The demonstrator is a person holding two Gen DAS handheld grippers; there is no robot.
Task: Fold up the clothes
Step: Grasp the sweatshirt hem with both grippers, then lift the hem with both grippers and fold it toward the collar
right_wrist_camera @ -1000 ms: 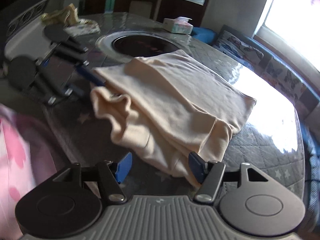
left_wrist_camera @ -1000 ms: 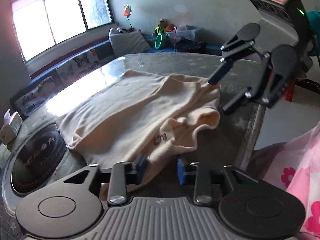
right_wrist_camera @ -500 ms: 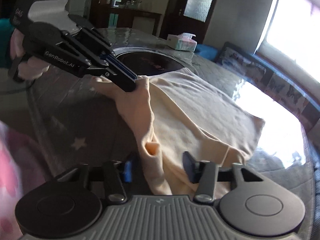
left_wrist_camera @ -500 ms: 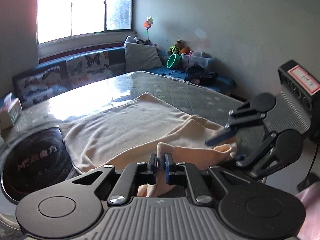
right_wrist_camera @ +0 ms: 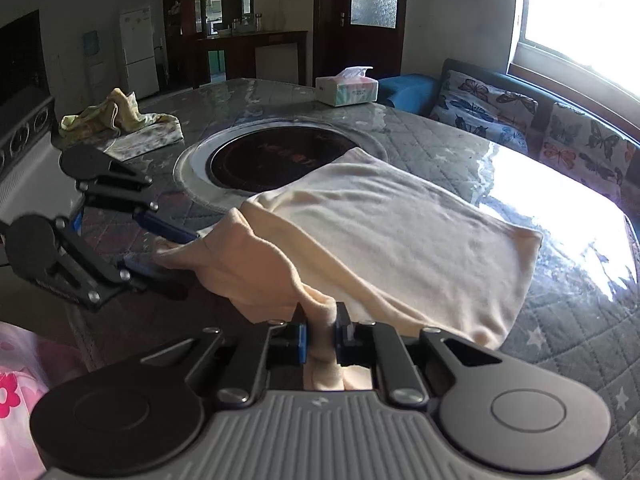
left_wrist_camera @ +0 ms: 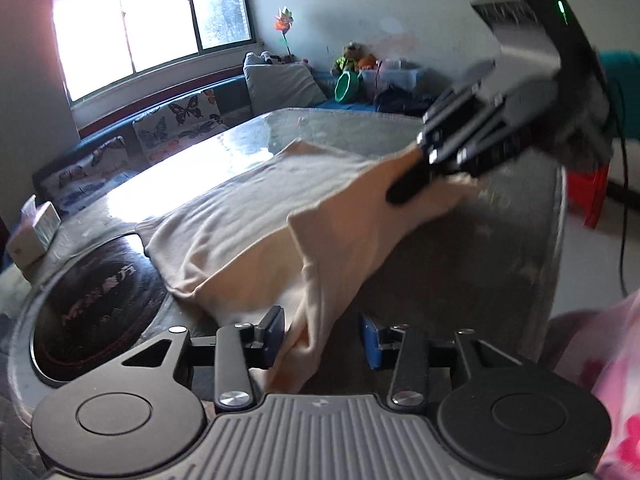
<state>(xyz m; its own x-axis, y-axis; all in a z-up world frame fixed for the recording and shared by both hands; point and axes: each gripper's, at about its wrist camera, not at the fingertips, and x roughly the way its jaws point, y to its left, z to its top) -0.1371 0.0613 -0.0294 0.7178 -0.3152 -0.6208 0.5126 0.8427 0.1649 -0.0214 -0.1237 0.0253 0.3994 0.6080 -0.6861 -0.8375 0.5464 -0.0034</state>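
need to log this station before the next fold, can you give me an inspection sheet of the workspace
surface: quilted grey table with a round black cooktop set in it
job's things: cream garment, partly folded, one edge lifted off the table
clutter: tissue box; crumpled yellow cloth
grippers: left gripper jaws opening, garment hanging between them, pads not pressing; right gripper jaws closing, pinching a fold of the garment
cables: black cable on the floor beside the table
surroundings: window, bench with butterfly cushions, person's pink flowered sleeve
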